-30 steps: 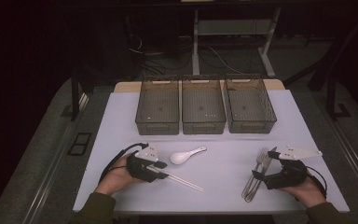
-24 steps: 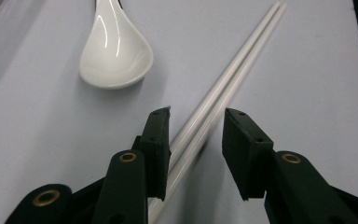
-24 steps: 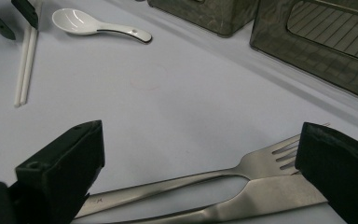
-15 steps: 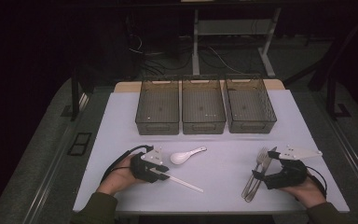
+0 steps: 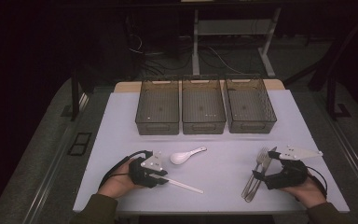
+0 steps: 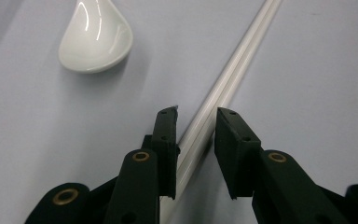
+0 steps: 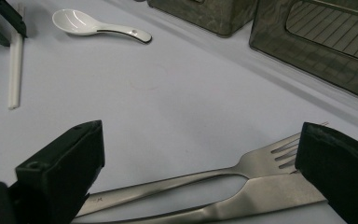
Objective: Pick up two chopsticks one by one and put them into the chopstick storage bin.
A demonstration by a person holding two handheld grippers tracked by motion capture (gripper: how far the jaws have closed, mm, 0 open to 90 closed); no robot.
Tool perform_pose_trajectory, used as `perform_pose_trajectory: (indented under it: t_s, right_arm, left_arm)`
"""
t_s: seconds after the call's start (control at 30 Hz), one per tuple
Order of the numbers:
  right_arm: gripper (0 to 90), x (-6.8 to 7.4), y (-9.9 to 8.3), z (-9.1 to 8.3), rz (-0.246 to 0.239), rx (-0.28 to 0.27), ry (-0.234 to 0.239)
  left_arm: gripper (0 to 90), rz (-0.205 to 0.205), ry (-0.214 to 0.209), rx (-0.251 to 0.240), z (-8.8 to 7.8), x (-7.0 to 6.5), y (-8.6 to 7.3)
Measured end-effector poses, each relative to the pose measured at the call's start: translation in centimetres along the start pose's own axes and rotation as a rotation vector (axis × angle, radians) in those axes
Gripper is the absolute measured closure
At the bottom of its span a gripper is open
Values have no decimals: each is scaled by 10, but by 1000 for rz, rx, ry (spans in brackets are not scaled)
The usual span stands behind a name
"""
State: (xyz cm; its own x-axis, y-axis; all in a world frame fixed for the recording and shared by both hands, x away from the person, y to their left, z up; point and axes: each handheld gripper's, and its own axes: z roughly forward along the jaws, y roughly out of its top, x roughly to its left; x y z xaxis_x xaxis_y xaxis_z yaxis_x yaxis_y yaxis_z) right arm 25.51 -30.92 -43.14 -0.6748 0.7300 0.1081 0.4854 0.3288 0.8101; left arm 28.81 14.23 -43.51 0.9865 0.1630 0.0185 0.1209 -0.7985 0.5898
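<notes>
A pair of white chopsticks [image 5: 182, 186] lies on the pale table, with a white ceramic spoon [image 5: 186, 155] just beyond it. My left gripper [image 5: 164, 176] is at the chopsticks' left end. In the left gripper view the chopsticks [image 6: 233, 70] run between the jaws of my left gripper [image 6: 196, 114]. Those jaws have just been closing; one pad touches the sticks and a small gap remains at the other. At the right, a steel fork [image 5: 259, 161] and knife [image 5: 266, 164] lie side by side. My right gripper [image 7: 200, 133] straddles them with its jaws wide open.
Three empty dark mesh bins [image 5: 203, 109] stand in a row at the back of the table [image 5: 121, 121]. The spoon [image 7: 93, 24] and the chopsticks [image 7: 15, 70] appear far off in the right gripper view, near the left gripper's jaws.
The left gripper has shifted slightly at the chopsticks' end and its jaws look narrower. The right hand, fork, knife and spoon have not moved.
</notes>
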Motion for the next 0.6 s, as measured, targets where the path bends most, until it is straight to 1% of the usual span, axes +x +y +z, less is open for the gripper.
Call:
perform_pose_trajectory:
  t_s: [0.03, 0.13, 0.33, 0.4, 0.5, 0.6]
  right_arm:
    - [13, 0, 0, 0, 0, 0, 0]
    - [14, 0, 0, 0, 1, 0, -1]
    - [14, 0, 0, -1, 3, 0, -1]
    - [14, -1, 0, -1, 3, 1, -1]
    - [14, -1, 0, -1, 0, -1, -2]
    - [14, 0, 0, -1, 2, 0, -1]
  left_arm:
    - [688, -3, -7, 2, 0, -1, 0]
    - [691, 2, -5, 14, -1, -4, 0]
    - [705, 2, -18, 25, -3, -10, -1]
    - [714, 4, -24, 23, -4, -12, -2]
    - [719, -5, -31, 17, -6, -16, -4]
    - [721, -5, -33, 19, -7, -18, -6]
